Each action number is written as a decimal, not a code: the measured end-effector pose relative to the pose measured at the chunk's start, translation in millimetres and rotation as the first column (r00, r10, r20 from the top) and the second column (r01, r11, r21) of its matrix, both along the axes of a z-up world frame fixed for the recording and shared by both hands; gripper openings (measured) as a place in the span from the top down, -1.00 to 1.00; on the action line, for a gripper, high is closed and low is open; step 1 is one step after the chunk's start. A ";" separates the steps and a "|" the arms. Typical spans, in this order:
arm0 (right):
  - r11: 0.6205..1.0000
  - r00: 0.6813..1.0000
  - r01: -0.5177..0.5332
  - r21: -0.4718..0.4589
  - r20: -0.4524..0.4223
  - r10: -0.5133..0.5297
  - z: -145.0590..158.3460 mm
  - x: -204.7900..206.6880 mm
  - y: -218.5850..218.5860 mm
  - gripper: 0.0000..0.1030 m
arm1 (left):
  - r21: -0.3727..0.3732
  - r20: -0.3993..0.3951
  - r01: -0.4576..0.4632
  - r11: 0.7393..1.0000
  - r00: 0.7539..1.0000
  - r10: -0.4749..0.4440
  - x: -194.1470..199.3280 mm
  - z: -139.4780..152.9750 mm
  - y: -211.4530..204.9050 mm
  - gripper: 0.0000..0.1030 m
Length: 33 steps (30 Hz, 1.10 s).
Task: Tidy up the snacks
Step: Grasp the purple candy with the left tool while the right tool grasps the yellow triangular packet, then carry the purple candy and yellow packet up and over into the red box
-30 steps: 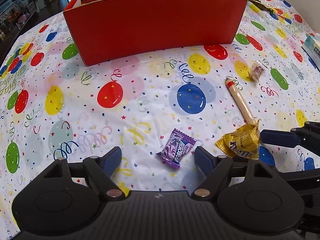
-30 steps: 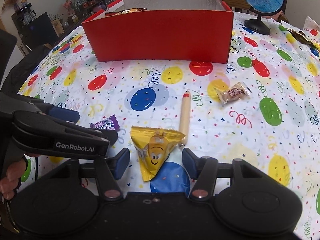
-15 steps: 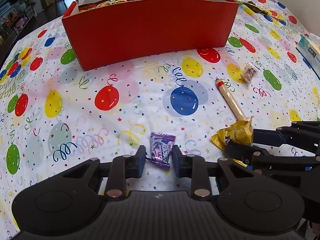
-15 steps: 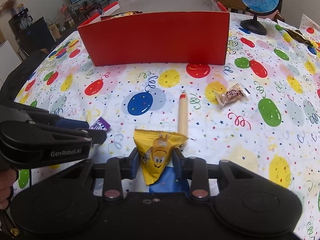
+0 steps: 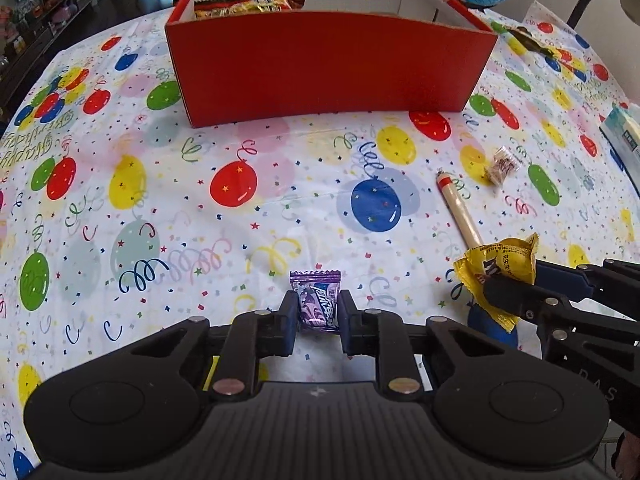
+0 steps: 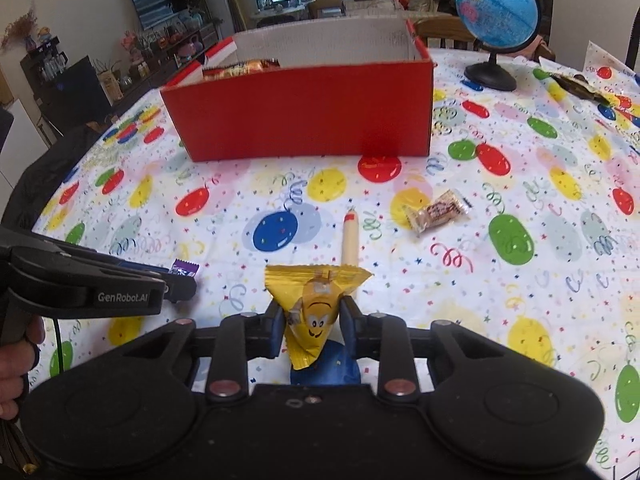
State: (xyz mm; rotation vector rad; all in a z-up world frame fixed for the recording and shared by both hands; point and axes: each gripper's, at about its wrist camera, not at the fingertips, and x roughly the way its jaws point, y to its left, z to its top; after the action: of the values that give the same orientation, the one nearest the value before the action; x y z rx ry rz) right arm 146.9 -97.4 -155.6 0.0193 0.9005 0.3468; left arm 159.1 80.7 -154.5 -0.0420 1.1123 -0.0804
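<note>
Left wrist view: the left gripper (image 5: 319, 312) has its fingers (image 5: 289, 316) pinched on the purple candy (image 5: 318, 308) at lower centre, gripped by its flat sides so the wrapper cannot slip.
Right wrist view: the right gripper (image 6: 312, 322) clamps the yellow candy bag (image 6: 314, 312) at lower centre, its pointed end hanging down between the fingers.
Red box (image 5: 328, 68): upper centre, open top with snack packs (image 5: 248, 3) at its left end; likely the target for both candies.
Left on the surface (image 5: 160, 216): a sausage stick (image 6: 350, 240) just beyond the bag, and a small wrapped sweet (image 6: 438, 212) to its right.
Judgement: both pieces are secured; carrying them to the box comes next.
</note>
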 end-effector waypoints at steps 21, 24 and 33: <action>0.998 0.986 0.027 0.061 0.162 -0.037 65.1 18.8 -16.9 0.48 | -0.015 0.175 -0.027 1.000 0.984 0.030 14.9 82.3 -3.7 0.61; 0.998 0.981 0.032 0.062 0.191 -0.043 75.9 26.3 -17.0 0.48 | -0.005 0.200 -0.028 1.000 0.979 0.028 22.4 92.9 -5.5 0.61; 0.998 0.965 0.030 0.055 0.258 -0.043 102.0 54.9 -11.9 0.48 | 0.006 0.268 -0.002 1.000 0.963 0.001 51.8 120.6 -2.5 0.61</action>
State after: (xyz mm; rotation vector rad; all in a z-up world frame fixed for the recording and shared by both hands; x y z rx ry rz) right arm 201.8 -109.4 -53.5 0.0368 0.6314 0.3289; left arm 211.0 78.2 -33.9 -0.0256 0.8410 -0.0791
